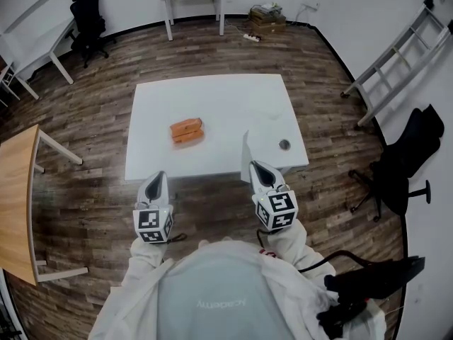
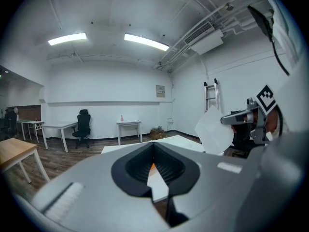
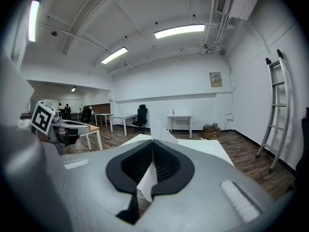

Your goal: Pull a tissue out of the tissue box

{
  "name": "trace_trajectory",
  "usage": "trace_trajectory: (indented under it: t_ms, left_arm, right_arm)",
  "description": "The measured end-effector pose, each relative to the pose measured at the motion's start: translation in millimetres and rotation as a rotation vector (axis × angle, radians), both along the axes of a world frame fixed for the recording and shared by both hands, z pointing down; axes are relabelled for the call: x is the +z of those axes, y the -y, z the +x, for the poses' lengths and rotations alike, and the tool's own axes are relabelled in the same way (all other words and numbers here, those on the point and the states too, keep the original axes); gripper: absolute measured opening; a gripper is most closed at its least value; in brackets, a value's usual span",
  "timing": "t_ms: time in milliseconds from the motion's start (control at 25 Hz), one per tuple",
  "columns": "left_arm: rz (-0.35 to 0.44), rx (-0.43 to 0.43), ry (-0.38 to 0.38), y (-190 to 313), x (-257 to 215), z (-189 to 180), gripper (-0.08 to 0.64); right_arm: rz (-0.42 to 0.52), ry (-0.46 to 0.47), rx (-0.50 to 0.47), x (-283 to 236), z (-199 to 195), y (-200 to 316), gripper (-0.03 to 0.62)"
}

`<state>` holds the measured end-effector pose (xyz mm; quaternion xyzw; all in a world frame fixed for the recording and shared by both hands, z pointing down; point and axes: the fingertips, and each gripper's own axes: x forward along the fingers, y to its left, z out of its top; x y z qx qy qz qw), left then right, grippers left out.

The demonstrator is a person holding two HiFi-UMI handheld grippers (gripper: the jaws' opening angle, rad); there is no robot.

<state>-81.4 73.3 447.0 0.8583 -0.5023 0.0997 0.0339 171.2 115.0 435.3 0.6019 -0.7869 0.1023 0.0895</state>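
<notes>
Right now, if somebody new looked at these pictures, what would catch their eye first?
The orange tissue box stands out near the middle of the white table. Next is the white tissue, pinched in the shut right gripper at the table's near edge, clear of the box. The left gripper is shut and empty, level with it to the left.

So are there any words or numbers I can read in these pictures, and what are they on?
Nothing here reads clearly.
Light print on the person's grey top: too blurred to read.
Wall sign: too small to read.
Orange tissue box: no print can be made out.
Marker cubes: only black-and-white square patterns, no letters or numbers.
</notes>
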Motion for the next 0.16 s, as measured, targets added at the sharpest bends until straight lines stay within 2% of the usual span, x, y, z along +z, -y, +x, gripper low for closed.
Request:
trace_trajectory:
  t_ms: [160]
  left_arm:
    - [-0.003, 0.006, -0.002, 1.2, 0.6, 1.8, 0.000]
  right_arm:
    - [0.000, 0.003, 0.003, -0.6, 0.4, 1.4, 0.000]
